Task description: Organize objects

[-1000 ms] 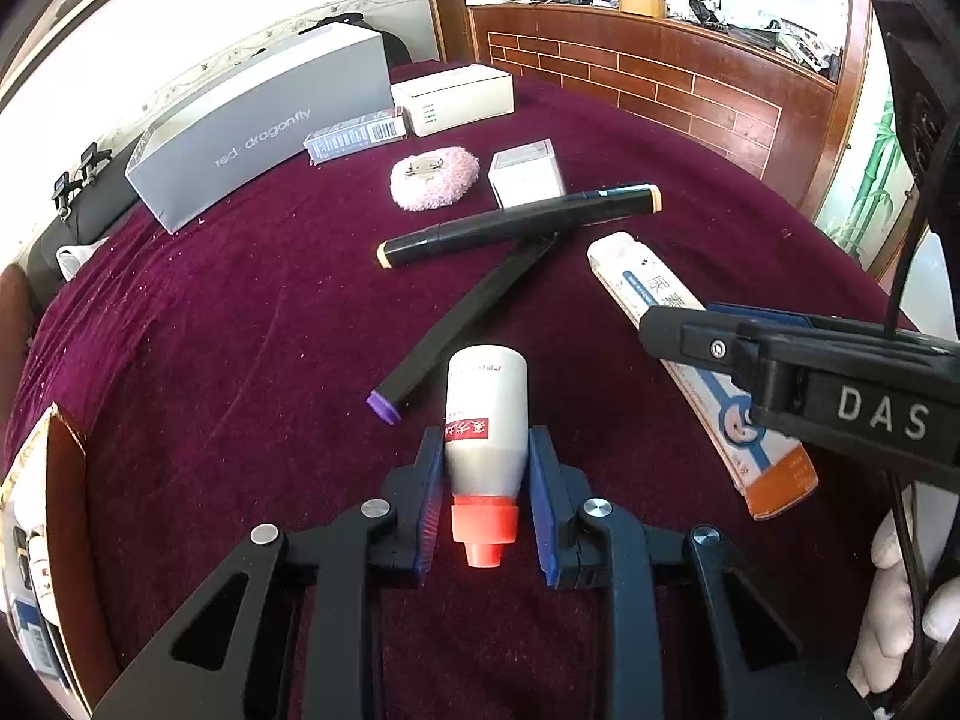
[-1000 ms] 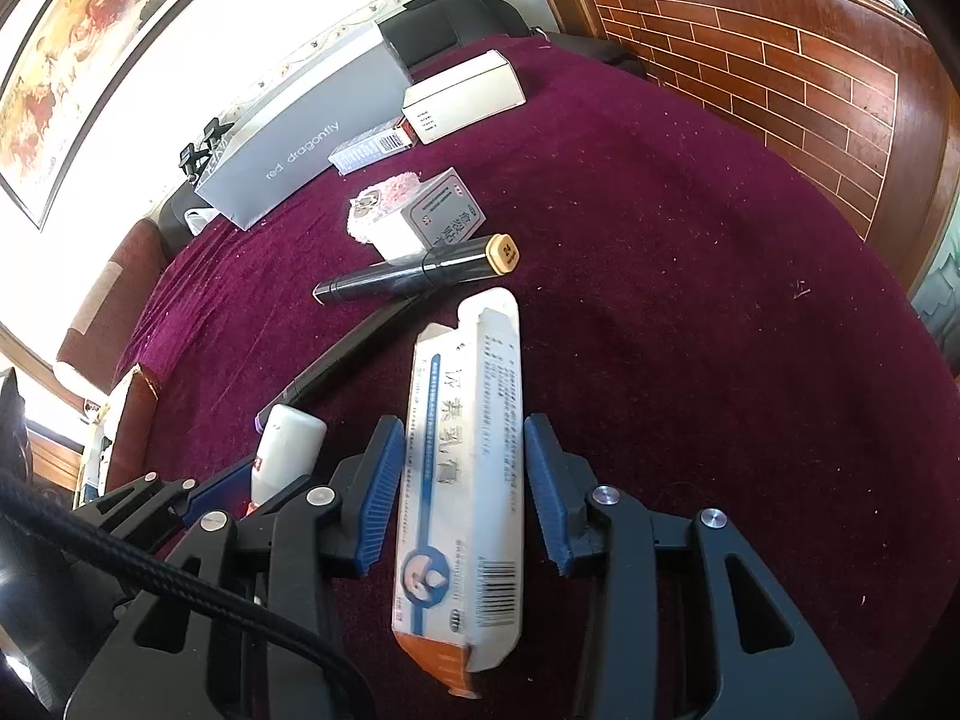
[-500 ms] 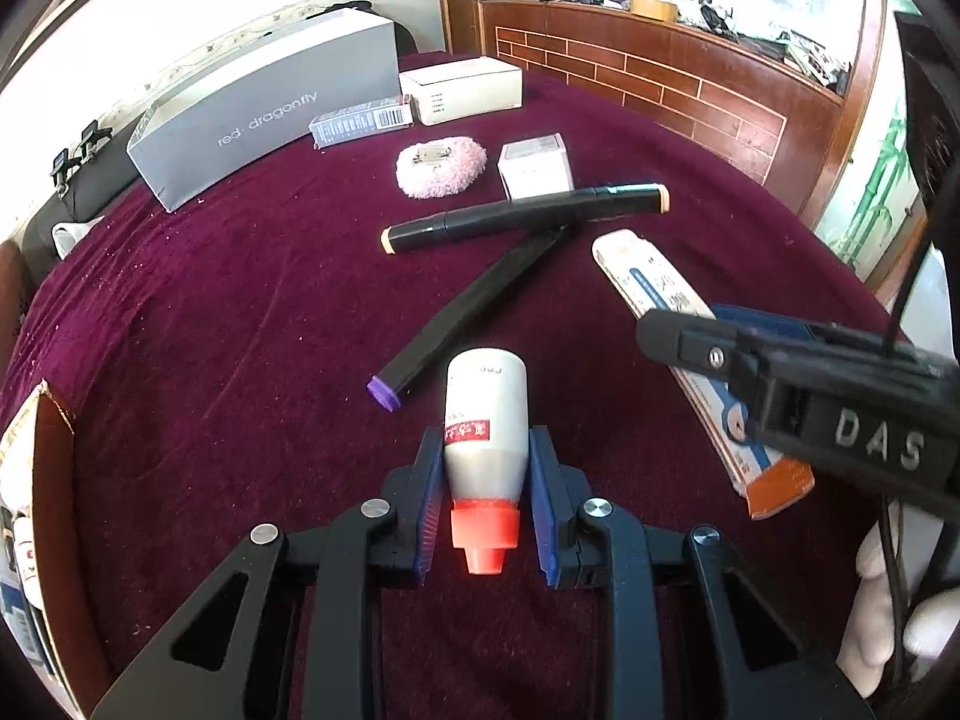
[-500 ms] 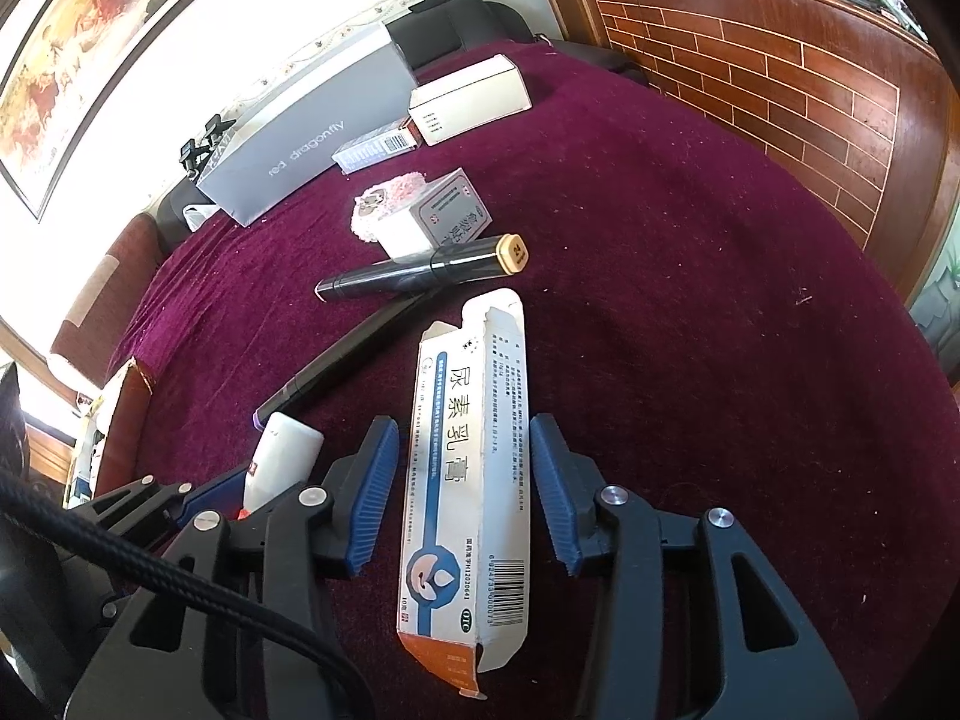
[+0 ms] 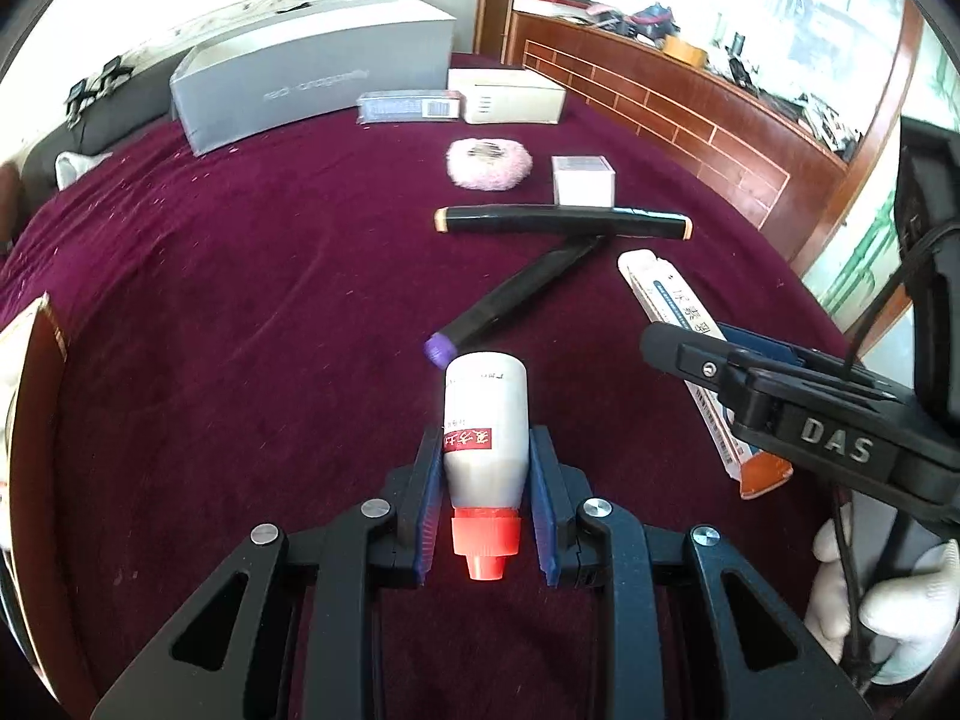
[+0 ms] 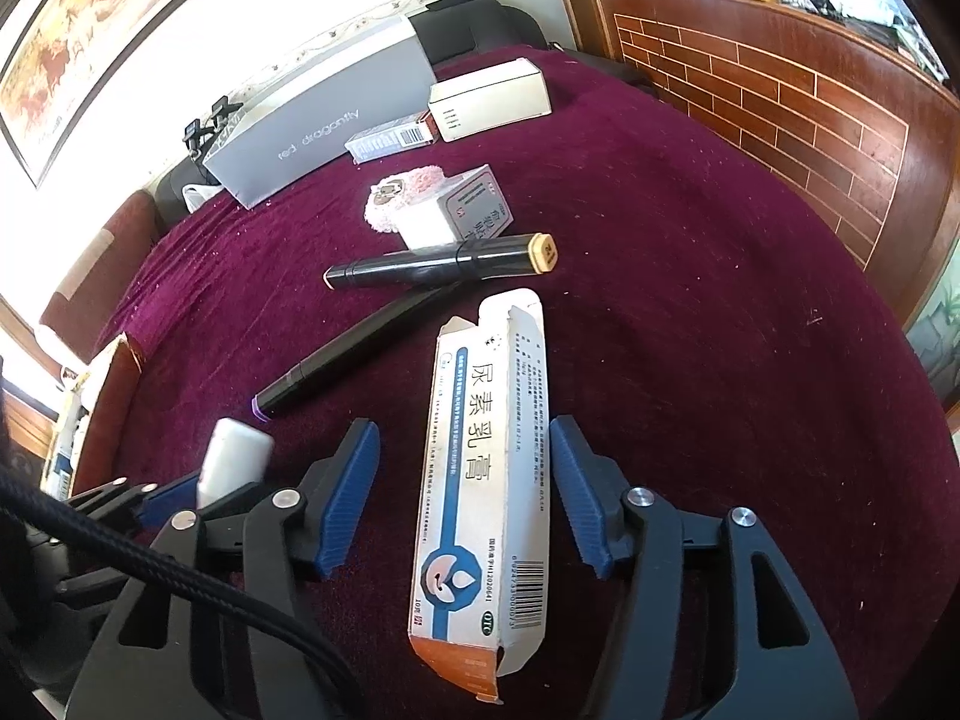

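From my left wrist, my left claw (image 5: 485,498) is clamped on the small white bottle (image 5: 486,420), red cap toward me, base pointing at the purple-tipped marker (image 5: 510,300) mid-table. My right claw shows only side-on at the right edge of the purple table (image 5: 210,300).

From my right wrist, my right claw (image 6: 465,492) is opening, its pads clear of the ointment carton (image 6: 486,480) lying between them near the table's near edge. The carton's long axis runs straight away from me, along my fingers. This view alone shows that gap; the other hides it.
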Action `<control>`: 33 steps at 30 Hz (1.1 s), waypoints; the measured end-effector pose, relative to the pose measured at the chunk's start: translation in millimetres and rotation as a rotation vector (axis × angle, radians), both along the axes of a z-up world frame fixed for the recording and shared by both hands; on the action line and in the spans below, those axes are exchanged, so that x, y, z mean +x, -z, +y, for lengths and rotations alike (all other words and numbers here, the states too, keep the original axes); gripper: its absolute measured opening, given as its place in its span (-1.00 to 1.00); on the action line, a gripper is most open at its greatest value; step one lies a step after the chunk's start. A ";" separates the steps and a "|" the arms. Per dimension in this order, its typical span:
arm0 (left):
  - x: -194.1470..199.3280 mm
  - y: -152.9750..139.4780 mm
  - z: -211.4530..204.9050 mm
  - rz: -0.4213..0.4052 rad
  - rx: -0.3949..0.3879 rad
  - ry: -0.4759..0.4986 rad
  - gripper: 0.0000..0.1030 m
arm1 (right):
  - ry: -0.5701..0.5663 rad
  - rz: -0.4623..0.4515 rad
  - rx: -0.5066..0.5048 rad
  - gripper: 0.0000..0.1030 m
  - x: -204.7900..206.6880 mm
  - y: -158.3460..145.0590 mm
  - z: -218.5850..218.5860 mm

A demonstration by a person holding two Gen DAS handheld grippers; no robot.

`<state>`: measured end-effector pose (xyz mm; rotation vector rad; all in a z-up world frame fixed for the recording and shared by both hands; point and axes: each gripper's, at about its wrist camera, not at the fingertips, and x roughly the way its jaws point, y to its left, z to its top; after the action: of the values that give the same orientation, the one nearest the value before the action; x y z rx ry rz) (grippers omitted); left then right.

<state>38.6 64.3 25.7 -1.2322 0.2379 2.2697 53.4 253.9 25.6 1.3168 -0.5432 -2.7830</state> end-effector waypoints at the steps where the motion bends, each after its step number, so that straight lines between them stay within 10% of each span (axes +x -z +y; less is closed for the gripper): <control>1: 2.6 -1.5 -4.2 -0.003 0.007 -0.008 -0.57 | -0.001 -0.002 0.011 0.14 -0.5 -0.1 -1.3; 17: 53.7 -17.8 -33.8 0.033 0.055 0.018 -0.56 | -0.012 -0.116 0.300 0.08 -14.8 -0.3 -35.9; 24: 63.4 -21.3 -43.6 0.033 0.086 0.025 -0.56 | 0.021 -0.129 0.258 -0.39 -10.7 -4.1 -24.2; 33: 72.0 -25.1 -56.6 0.031 0.128 0.034 -0.56 | 0.037 -0.134 0.225 -0.45 2.1 -7.7 -19.4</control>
<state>110.6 7.7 50.8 -1.1200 0.1217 2.2394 55.5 234.5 33.3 1.5589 -0.2651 -2.8703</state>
